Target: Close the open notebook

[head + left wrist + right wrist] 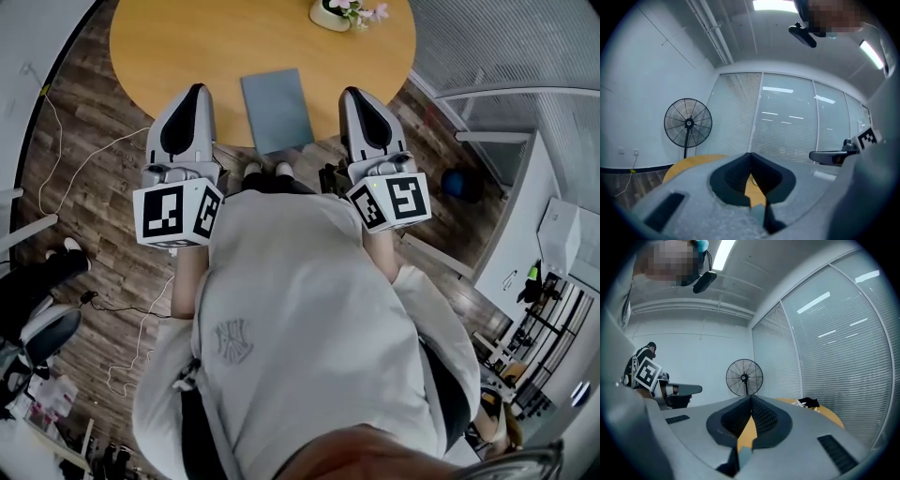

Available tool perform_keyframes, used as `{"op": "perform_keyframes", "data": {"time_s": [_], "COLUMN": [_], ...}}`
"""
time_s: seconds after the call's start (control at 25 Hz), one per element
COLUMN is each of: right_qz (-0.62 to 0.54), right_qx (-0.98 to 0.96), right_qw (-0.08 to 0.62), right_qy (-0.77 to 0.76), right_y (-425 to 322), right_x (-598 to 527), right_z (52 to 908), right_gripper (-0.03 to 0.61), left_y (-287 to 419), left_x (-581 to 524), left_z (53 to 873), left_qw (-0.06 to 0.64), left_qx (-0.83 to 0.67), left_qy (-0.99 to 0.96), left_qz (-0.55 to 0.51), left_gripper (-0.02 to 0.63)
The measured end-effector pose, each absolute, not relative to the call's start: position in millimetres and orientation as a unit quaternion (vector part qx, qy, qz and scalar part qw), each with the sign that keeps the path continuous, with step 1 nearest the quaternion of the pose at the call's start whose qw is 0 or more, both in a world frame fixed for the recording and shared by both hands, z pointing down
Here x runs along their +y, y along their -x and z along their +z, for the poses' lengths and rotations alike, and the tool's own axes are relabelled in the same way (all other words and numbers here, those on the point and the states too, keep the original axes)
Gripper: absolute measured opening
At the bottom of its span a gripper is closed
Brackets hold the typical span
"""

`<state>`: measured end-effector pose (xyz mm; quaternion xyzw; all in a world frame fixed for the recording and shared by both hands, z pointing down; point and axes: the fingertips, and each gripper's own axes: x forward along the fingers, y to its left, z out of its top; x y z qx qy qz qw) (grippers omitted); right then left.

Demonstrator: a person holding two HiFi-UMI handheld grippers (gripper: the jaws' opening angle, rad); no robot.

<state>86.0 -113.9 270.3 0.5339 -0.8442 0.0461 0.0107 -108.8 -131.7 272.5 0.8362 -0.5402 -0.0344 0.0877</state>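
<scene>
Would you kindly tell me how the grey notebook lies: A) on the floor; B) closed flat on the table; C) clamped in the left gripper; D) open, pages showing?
B: the notebook lies closed and flat on the table, with the left gripper and right gripper shut beside it.

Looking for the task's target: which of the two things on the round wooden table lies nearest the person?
The flat grey-blue notebook, closed, at the near edge; the white pot of pink flowers stands at the far edge.
</scene>
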Motion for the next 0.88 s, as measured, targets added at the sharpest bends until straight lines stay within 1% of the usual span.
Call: {"op": "perform_keyframes", "data": {"time_s": [0.32,0.88], "right_qz": [0.053,0.062], "right_qx": [-0.840,-0.837], "right_qw": [0.013,0.035], "right_qy": [-0.539,-0.543], "right_y": [-77.3,-80.1], "right_x": [-119.5,-121.4], "right_z": [277.3,288.8], "right_gripper": [-0.008,-0.008], "left_y": [115.4,103.7], "left_x": [-139.9,-147.1], "left_z": [276.4,278.9], "left_qw": [0.090,0.104], "left_qx": [-0.532,-0.516], "left_qy": [-0.842,-0.850], "left_qz": [-0.027,-0.026], "left_gripper": [0.015,0.015]}}
